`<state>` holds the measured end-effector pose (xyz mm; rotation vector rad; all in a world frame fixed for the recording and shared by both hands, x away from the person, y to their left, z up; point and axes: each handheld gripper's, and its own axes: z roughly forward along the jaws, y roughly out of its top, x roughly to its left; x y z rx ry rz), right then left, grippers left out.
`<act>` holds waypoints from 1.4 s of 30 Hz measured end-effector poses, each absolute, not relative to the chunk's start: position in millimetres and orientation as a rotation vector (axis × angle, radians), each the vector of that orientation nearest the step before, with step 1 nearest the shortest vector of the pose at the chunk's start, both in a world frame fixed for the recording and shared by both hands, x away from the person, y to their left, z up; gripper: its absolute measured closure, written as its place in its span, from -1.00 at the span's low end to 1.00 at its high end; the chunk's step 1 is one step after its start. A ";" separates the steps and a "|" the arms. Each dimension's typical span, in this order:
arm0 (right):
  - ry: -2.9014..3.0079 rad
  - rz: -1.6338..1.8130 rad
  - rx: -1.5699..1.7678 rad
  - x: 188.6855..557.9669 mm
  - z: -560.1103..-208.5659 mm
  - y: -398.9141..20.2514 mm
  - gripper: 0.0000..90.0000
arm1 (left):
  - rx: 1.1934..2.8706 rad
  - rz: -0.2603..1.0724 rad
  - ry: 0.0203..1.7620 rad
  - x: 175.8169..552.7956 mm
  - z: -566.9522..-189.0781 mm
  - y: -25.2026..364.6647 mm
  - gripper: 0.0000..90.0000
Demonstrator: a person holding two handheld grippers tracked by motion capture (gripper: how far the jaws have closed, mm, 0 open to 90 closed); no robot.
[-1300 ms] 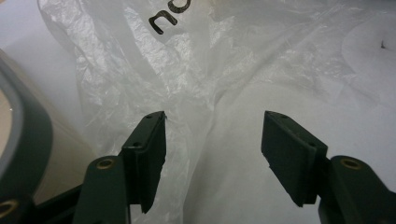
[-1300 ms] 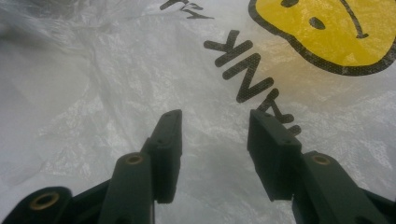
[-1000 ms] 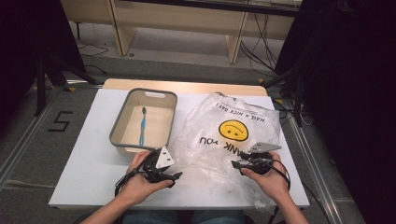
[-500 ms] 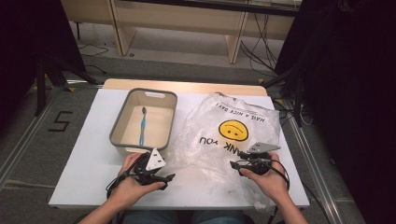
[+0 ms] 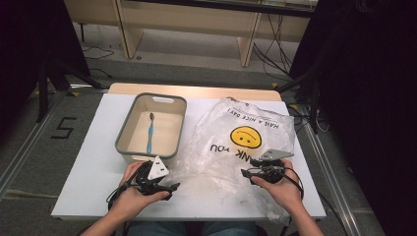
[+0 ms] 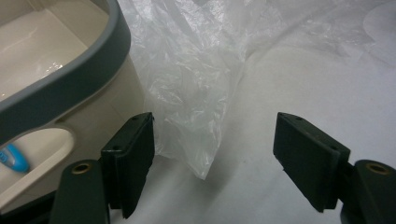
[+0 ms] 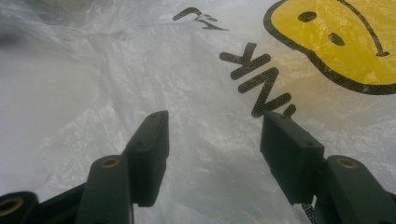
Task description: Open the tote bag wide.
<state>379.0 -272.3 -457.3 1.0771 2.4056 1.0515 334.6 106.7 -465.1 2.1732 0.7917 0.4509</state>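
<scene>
A clear plastic bag [image 5: 236, 147] printed with a yellow smiley face lies flat on the right half of the white table [image 5: 93, 147]. My left gripper [image 5: 169, 189] rests near the front edge, pointing at the bag's left corner. Its jaws have just been opening; the crumpled corner [image 6: 196, 93] lies between them, untouched by the pads, in the left gripper view [image 6: 215, 121]. My right gripper [image 5: 246, 173] is on the bag's near right part. Its jaws have also just been opening and stand apart over the film [image 7: 187, 70], gripping nothing [image 7: 215, 119].
A beige tub with a grey rim [image 5: 127, 132] stands left of the bag, close beside my left gripper [image 6: 70, 79]. A blue toothbrush [image 5: 149, 135] lies inside it. Shelving and cables are on the floor beyond the table.
My left gripper has shifted slightly to the left, back from the bag's edge. The right hand has kept its place. Bag and tub lie as before.
</scene>
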 end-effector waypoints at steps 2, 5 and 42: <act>2.402 1.055 1.077 379.5 -457.1 -272.5 -0.04 | 2.176 0.449 0.792 334.8 -465.5 106.8 -0.36; 2.399 1.056 1.082 380.0 -456.9 -272.6 -0.05 | 2.175 0.448 0.792 334.7 -465.6 106.8 -0.36; 2.389 1.078 1.049 377.3 -454.3 -271.7 -0.08 | 2.173 0.473 0.807 334.0 -465.3 104.8 -0.35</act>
